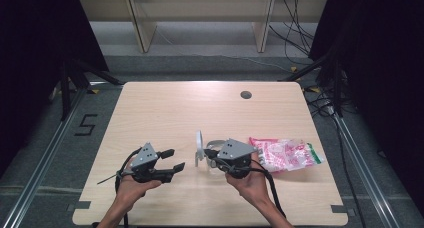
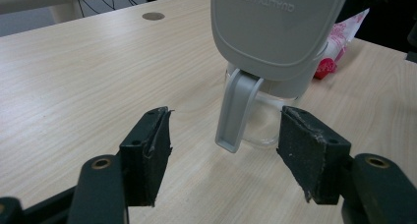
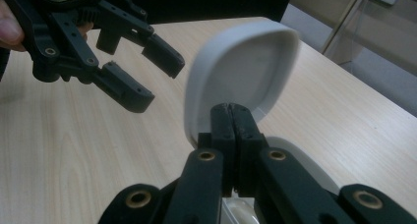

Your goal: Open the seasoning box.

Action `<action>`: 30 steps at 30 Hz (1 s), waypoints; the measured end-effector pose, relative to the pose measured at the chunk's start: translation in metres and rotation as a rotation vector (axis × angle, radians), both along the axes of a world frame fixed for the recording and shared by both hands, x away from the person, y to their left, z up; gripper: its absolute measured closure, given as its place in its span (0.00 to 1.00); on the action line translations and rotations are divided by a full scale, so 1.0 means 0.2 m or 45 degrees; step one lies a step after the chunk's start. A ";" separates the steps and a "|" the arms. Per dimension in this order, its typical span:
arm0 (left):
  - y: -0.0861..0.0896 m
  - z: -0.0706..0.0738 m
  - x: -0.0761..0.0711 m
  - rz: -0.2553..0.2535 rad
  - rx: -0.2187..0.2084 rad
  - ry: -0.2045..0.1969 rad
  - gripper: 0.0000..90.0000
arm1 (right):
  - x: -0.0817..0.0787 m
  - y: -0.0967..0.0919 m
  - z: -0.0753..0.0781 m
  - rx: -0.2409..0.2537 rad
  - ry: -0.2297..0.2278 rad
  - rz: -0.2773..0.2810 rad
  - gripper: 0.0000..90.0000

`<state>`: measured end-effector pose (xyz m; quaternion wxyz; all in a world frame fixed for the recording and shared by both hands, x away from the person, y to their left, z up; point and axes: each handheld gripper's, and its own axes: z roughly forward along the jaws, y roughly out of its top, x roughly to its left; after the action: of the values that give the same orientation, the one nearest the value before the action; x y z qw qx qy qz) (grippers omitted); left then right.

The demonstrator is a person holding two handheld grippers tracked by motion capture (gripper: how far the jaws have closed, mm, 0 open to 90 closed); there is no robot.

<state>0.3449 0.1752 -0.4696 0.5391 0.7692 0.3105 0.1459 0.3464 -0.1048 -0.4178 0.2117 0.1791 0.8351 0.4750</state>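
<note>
Left gripper view: jar (image 2: 265,86) beyond spread fingers (image 2: 147,150).

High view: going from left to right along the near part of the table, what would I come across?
Left gripper, open → upright white lid of a clear container → right gripper, shut at the container's rim → pink and white packet lying flat.
</note>
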 end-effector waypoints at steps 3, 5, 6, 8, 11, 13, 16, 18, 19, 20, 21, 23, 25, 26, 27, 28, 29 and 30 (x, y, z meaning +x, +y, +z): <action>0.00 0.00 0.00 0.003 0.002 0.004 0.40 | 0.00 0.01 0.00 0.000 0.008 0.004 1.00; 0.00 0.00 -0.01 0.007 0.005 0.000 0.40 | -0.01 0.01 0.00 -0.004 0.007 0.010 1.00; 0.00 -0.01 -0.02 0.009 -0.003 0.008 0.40 | -0.01 0.00 0.00 -0.003 0.012 0.010 1.00; 0.00 -0.01 -0.02 -0.002 0.001 0.009 0.39 | -0.01 -0.02 0.00 0.017 0.025 -0.019 0.98; 0.00 -0.03 -0.03 0.000 0.005 0.013 0.39 | -0.01 -0.08 -0.02 0.037 0.037 -0.050 0.93; -0.01 -0.04 -0.03 0.002 0.004 0.025 0.38 | -0.02 -0.14 -0.05 0.043 0.065 -0.088 0.86; -0.01 -0.06 -0.04 -0.007 0.008 0.040 0.38 | -0.04 -0.25 -0.07 0.061 0.093 -0.152 0.76; -0.01 -0.07 -0.04 0.000 0.016 0.049 0.38 | -0.05 -0.30 -0.08 0.070 0.088 -0.172 0.70; -0.01 -0.08 -0.04 -0.002 0.016 0.048 0.37 | -0.05 -0.33 -0.09 0.080 0.098 -0.206 0.66; -0.01 -0.08 -0.04 -0.002 0.016 0.048 0.37 | -0.05 -0.33 -0.09 0.080 0.098 -0.206 0.66; 0.00 -0.08 -0.04 -0.016 0.033 0.032 0.37 | -0.07 -0.38 -0.11 0.111 0.151 -0.257 0.58; -0.01 -0.08 -0.04 0.012 0.004 0.062 0.37 | -0.10 -0.44 -0.12 0.120 0.168 -0.326 0.53; 0.00 -0.09 -0.05 0.008 0.010 0.059 0.36 | -0.11 -0.50 -0.14 0.128 0.180 -0.382 0.49; 0.00 -0.09 -0.05 0.011 0.008 0.056 0.36 | -0.13 -0.53 -0.15 0.140 0.208 -0.411 0.47; 0.00 -0.09 -0.05 0.005 0.011 0.056 0.36 | -0.13 -0.55 -0.16 0.151 0.211 -0.423 0.45; 0.00 -0.09 -0.05 0.005 0.011 0.056 0.36 | -0.14 -0.59 -0.16 0.156 0.208 -0.443 0.44; -0.01 -0.09 -0.05 0.001 0.015 0.057 0.36 | -0.15 -0.62 -0.17 0.162 0.226 -0.468 0.43; -0.01 -0.09 -0.05 0.001 0.015 0.057 0.36 | -0.15 -0.62 -0.17 0.162 0.226 -0.468 0.43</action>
<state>0.3344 0.1741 -0.4877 0.5275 0.7753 0.3220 0.1307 0.3157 -0.2286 -0.4511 0.2086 0.3825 0.7722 0.4624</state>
